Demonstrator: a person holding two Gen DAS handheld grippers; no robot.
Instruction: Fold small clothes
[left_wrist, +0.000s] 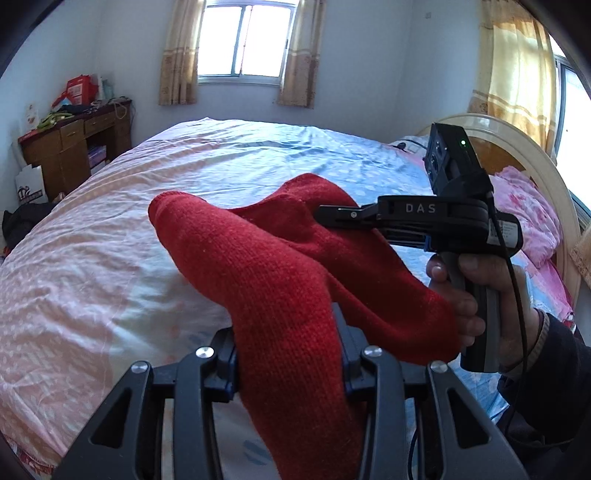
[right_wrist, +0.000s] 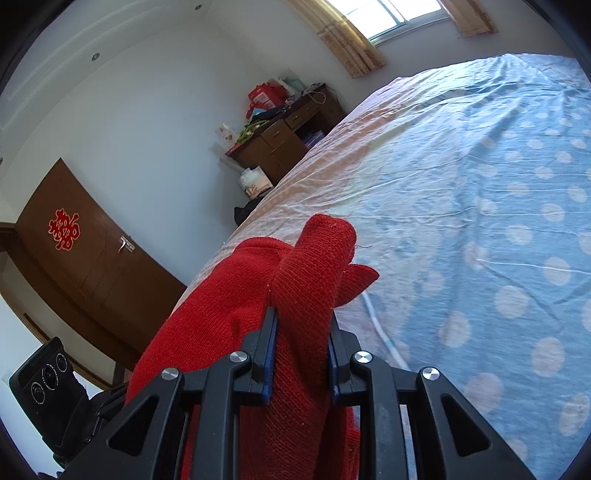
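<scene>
Red knit garment (left_wrist: 280, 273) held in air above bed (left_wrist: 110, 236), bunched. Left gripper (left_wrist: 288, 354) and right gripper (right_wrist: 301, 350) each clamp a fold of it. Risk: bunched knit could slip from a clamp w/ uneven pull.

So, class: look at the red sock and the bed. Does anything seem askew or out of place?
Nothing is damaged or spilled. The red sock hangs bunched and unfolded between the left gripper and right gripper, above the bed sheet, which is only lightly wrinkled.
</scene>
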